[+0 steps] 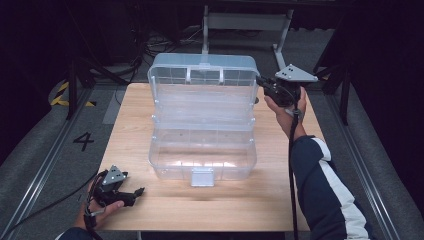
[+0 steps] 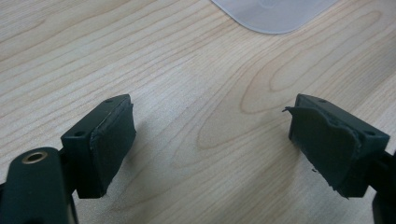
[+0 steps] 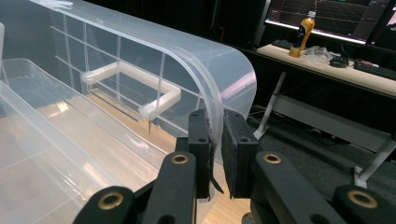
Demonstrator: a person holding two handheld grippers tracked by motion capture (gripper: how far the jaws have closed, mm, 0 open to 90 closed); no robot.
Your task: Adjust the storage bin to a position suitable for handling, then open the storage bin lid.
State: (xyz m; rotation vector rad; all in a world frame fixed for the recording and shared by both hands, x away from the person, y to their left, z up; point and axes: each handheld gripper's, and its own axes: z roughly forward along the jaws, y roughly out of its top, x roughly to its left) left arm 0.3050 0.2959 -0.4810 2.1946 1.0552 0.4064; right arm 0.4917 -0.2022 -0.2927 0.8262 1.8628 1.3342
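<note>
High view: clear plastic box (image 1: 202, 160) sits mid-worktop (image 1: 165, 205), its lid (image 1: 202, 75) swung up and back, standing open at the far side. Right gripper (image 1: 260, 81) pinches the lid's right edge; in the right gripper view the pads are clamped on that curved rim (image 3: 217, 116), white handle (image 3: 135, 84) just beyond on the lid. Left gripper (image 1: 140, 191) rests low at the near left corner of the worktop, well apart from the box, jaws spread with nothing between them, bare wood under them. Beyond the worktop: grey floor, a metal frame (image 1: 247, 22), cables. Behind the lid, a bench with an orange bottle (image 3: 303, 28).
</note>
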